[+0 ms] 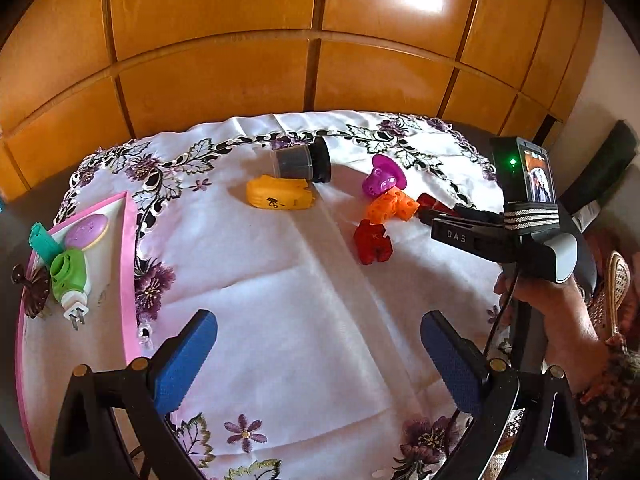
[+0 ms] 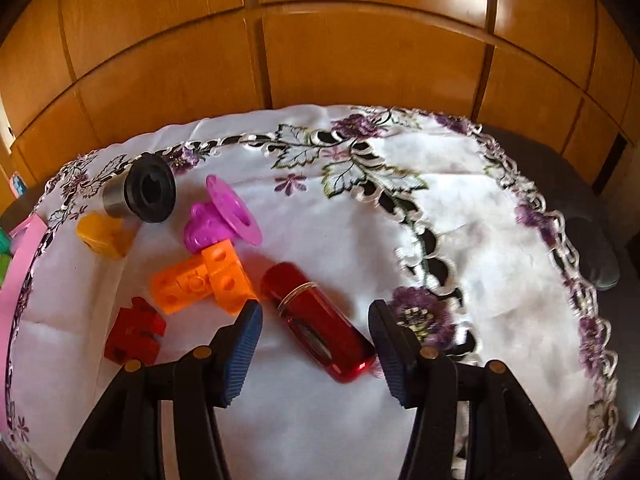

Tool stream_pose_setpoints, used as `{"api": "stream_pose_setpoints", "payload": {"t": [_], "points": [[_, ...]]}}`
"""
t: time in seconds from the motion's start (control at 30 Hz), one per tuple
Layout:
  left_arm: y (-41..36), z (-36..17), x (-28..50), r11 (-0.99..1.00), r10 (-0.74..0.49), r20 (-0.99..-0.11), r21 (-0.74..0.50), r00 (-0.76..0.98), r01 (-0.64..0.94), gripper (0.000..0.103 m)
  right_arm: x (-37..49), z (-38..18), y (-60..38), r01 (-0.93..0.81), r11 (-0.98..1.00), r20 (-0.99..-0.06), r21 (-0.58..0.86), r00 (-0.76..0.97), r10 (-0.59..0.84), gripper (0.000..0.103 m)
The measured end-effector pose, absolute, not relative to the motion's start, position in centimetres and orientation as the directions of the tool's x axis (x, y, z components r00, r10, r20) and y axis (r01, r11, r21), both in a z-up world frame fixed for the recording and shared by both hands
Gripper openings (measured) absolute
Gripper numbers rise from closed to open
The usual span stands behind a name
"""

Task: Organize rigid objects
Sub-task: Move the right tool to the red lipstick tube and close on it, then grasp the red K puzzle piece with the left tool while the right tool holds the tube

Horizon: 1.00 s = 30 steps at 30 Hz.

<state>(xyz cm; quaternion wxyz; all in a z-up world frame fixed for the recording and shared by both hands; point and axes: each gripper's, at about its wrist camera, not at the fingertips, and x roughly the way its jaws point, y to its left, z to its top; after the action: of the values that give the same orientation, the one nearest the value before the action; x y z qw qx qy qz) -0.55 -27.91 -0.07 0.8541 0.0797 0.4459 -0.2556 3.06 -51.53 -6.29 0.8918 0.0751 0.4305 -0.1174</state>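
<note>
Tablecloth [image 1: 304,280], white with embroidered purple flowers, fills the left wrist view. The left gripper [image 1: 318,360] hangs over a bare stretch of it, jaws spread wide with nothing between them. Left of this gripper sits a pink-rimmed tray [image 1: 130,264] holding a green plug-in device [image 1: 70,276], a lilac oval piece [image 1: 86,232], a teal piece [image 1: 42,242] and a dark brown clip [image 1: 30,290]. Beyond the gripper lie a yellow piece [image 1: 278,198] and a black-capped jar [image 1: 302,162] on its side. To its right are a magenta piece [image 1: 382,180], an orange block [image 1: 390,206] and a red block [image 1: 372,242], with the right gripper [image 1: 430,216] reaching in beside them.

From the right wrist view, the right gripper [image 2: 316,340] stands partly open around a red lighter-like case [image 2: 316,320] lying slantwise on the cloth; its near end seems to touch the right pad, the left pad stands clear. Left of the case lie the orange block [image 2: 200,280], red block [image 2: 134,332], magenta piece [image 2: 218,220], jar [image 2: 142,194] and yellow piece [image 2: 104,236].
</note>
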Motion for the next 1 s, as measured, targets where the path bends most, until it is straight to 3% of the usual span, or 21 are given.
{"api": "stream_pose_setpoints", "payload": {"t": [0.2, 0.67, 0.93, 1.0], "points": [[-28.8, -0.4, 0.0, 0.867, -0.350, -0.807, -0.085, 0.476, 0.492, 0.102, 3.2, -6.5, -51.4, 0.273, 0.960, -0.781, 0.061, 0.613, -0.124, 0.026], [-34.0, -2.4, 2.4, 0.870, -0.303, -0.807, -0.017, 0.507, 0.492, 0.102, -1.0, -6.8, -52.2, 0.427, 0.896, -0.750, 0.122, 0.631, -0.199, 0.026], [-37.3, -4.1, 4.9, 0.861, -0.295, -0.818, -0.003, 0.495, 0.509, 0.102, -1.2, -7.0, -51.6, 0.438, 0.896, -0.734, 0.077, 0.633, -0.247, 0.026], [-37.9, -4.7, 5.3, 0.852, -0.282, -0.819, 0.025, 0.500, 0.523, 0.094, -1.6, -7.1, -51.9, 0.451, 0.888, -0.728, 0.096, 0.640, -0.247, 0.026]]}}
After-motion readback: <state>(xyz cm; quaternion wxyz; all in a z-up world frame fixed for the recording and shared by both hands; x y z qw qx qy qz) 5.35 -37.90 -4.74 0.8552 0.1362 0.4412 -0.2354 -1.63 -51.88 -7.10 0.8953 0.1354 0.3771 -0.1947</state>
